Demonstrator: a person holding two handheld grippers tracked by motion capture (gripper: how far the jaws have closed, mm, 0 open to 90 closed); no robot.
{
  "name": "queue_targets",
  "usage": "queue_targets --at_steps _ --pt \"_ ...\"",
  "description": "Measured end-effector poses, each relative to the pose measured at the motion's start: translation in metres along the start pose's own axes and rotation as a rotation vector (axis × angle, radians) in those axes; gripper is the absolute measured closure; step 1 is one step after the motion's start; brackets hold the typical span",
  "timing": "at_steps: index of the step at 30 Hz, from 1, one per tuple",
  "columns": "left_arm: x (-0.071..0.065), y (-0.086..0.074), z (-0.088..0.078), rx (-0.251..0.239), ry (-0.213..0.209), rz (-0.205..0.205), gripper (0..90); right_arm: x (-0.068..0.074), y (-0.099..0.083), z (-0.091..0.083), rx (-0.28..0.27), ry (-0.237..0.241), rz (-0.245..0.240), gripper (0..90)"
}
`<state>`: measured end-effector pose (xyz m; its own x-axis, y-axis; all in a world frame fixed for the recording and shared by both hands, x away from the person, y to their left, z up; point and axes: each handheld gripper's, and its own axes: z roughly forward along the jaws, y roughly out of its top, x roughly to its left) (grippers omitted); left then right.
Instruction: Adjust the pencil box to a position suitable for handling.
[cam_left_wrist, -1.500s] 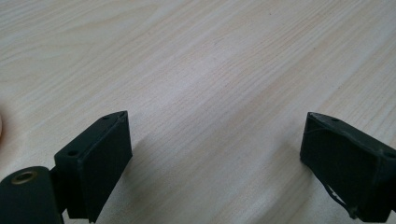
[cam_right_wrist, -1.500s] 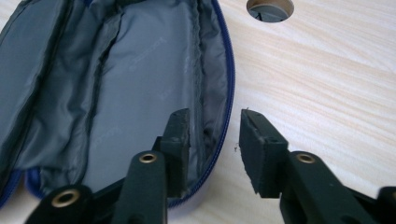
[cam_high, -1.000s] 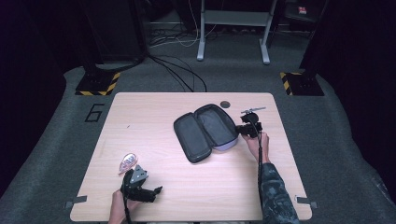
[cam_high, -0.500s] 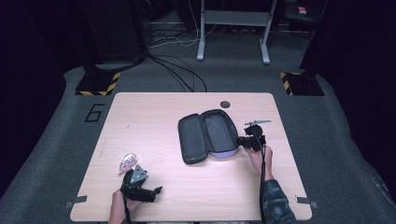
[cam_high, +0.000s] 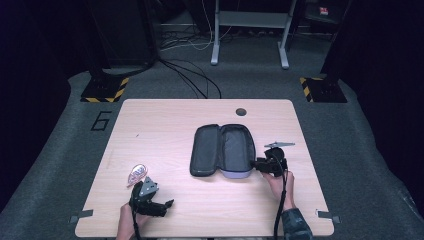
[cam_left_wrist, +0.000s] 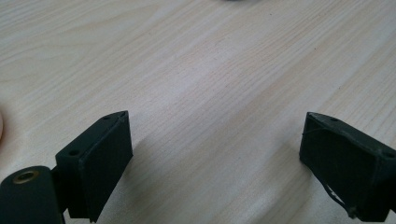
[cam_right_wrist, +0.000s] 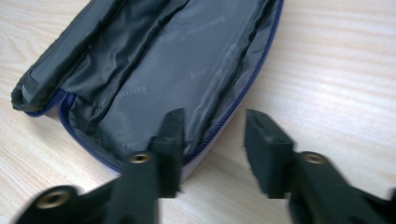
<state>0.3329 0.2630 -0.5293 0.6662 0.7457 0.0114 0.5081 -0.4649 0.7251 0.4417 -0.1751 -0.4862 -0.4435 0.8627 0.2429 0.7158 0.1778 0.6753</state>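
The worktop (cam_high: 165, 125) is a pale wood-grain board standing on grey carpet, with a small dark round hole (cam_high: 241, 111) near its far edge. Most of its surface lies bare.

The biggest thing on it is a zip pencil case (cam_high: 222, 150), lying unzipped and spread flat a little right of centre. Both halves show a dark grey lining, and a blue zip runs round the rim (the right gripper view makes the blue plain, and faint lettering on the lining too small to read).

Just beside the case's near right corner sits the right hand-held gripper (cam_high: 260, 165), held by the person's right hand (cam_high: 278, 183), the sleeve coming in from the bottom edge. In its own view the right hand-held gripper's jaws stand partly apart with nothing between them; one jaw overlaps the case's rim, the other is over bare wood beside it. Whether that jaw touches the case I cannot tell.

At the near left corner the left hand-held gripper (cam_high: 162, 206) rests low over the worktop, well apart from the case. Its jaws are spread wide over bare wood, gripping nothing.

Just beyond it lies a small pinkish oval object (cam_high: 137, 174), too small to make out further.
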Motion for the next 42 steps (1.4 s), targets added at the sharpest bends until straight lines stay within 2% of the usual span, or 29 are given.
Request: queue_targets --at_steps 5,8,9,11,14,15,16,17,19,25,26,28,29,30,31,32,34,35,36,39,42 --pt "0.0 0.0 0.0 0.0 0.001 0.001 9.3 -0.007 0.009 -0.003 -0.025 0.0 -0.018 52.7" --pt "0.0 0.0 0.001 -0.01 0.008 -0.002 9.3 -0.013 0.026 -0.002 -0.029 -0.027 -0.061 52.2" --pt "0.0 0.0 0.0 0.0 0.0 0.0 9.3 -0.014 0.03 0.0 -0.031 -0.03 -0.078 52.1" --pt "0.0 0.0 0.0 -0.001 0.001 0.0 9.3 -0.015 0.034 0.001 -0.033 -0.027 -0.082 52.2" --pt "0.0 0.0 0.0 -0.005 0.008 -0.001 9.3 -0.02 0.05 0.009 -0.026 -0.038 -0.11 53.5" --pt "0.0 0.0 0.0 -0.005 0.008 -0.001 9.3 -0.02 0.05 0.009 -0.026 -0.038 -0.11 53.5" --pt "0.0 0.0 0.0 0.0 0.0 0.0 9.3 -0.022 0.06 0.015 -0.022 -0.041 -0.133 54.4" --pt "0.0 0.0 0.0 0.0 0.0 0.0 9.3 -0.022 0.06 0.015 -0.022 -0.041 -0.133 54.4" --pt "0.0 0.0 0.001 -0.01 0.012 0.001 9.3 -0.025 0.071 0.025 -0.011 -0.049 -0.135 56.8" --pt "0.0 0.0 0.001 -0.011 0.011 0.001 9.4 -0.031 0.082 0.042 0.008 -0.039 -0.119 62.0" --pt "-0.001 0.0 0.001 -0.011 0.01 -0.003 9.4 -0.031 0.084 0.047 0.007 -0.036 -0.1 66.8" --pt "0.0 0.0 0.001 -0.01 0.011 0.001 9.4 -0.033 0.086 0.052 0.009 -0.023 -0.1 72.4" --pt "0.0 0.0 0.001 -0.01 0.011 0.001 9.4 -0.033 0.086 0.052 0.009 -0.023 -0.1 72.4" --pt "0.0 0.0 0.001 -0.011 0.01 -0.003 9.4 -0.031 0.087 0.057 0.027 -0.053 -0.116 78.1" --pt "0.0 0.0 0.001 -0.011 0.01 -0.001 9.4 -0.031 0.086 0.059 0.038 -0.058 -0.119 80.0" --pt "0.0 0.0 0.001 -0.011 0.011 0.0 9.4 -0.031 0.086 0.062 0.045 -0.075 -0.11 82.8" --pt "0.0 0.0 0.001 -0.011 0.011 0.0 9.4 -0.033 0.085 0.065 0.048 -0.072 -0.089 86.1" --pt "0.0 0.0 0.001 -0.011 0.011 0.0 9.4 -0.033 0.085 0.065 0.048 -0.072 -0.089 86.1" --pt "0.0 0.0 0.001 -0.011 0.01 0.0 9.4 -0.036 0.084 0.066 0.047 -0.089 -0.066 87.5" --pt "0.0 0.0 0.001 -0.011 0.01 -0.002 9.4 -0.039 0.082 0.065 0.059 -0.091 -0.041 87.7" --pt "0.0 0.0 0.001 -0.011 0.011 0.0 9.4 -0.043 0.078 0.059 0.052 -0.094 0.02 87.6"
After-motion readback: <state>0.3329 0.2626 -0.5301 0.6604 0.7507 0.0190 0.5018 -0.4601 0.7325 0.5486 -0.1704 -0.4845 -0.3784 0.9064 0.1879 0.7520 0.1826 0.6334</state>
